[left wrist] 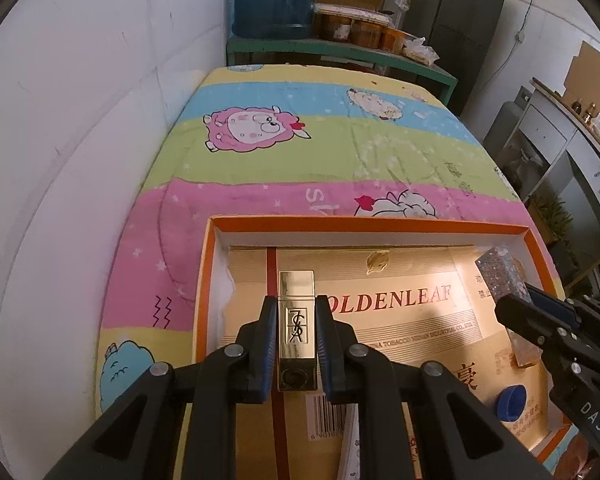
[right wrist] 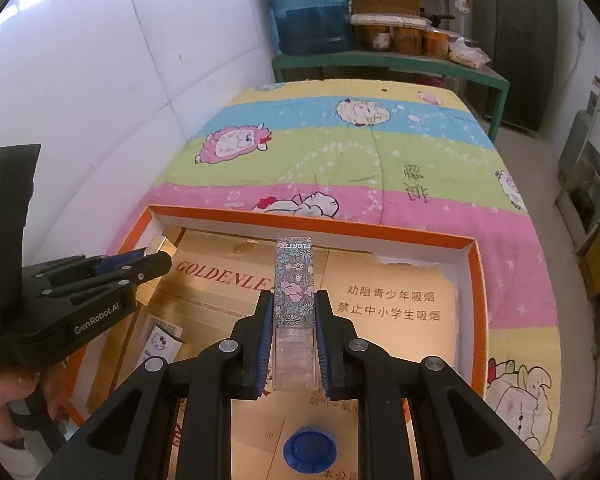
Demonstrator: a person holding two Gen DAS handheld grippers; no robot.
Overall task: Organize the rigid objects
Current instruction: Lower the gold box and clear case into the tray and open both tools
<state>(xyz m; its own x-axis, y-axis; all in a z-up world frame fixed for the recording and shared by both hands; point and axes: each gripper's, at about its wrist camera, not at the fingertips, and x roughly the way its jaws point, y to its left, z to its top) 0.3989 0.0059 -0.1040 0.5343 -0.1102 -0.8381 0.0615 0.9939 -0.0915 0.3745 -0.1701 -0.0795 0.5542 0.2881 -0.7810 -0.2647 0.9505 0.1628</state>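
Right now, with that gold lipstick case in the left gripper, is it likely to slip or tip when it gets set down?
The gold lipstick case looks mirror-polished, so it is probably slick against the left gripper pads. It appears rigid and square-sided, so it should not roll. It is tall and narrow, so stood on end on the uneven cardboard lining the orange box it may well topple.

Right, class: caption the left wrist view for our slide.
Left gripper holds a gold lipstick case over the orange-rimmed box.
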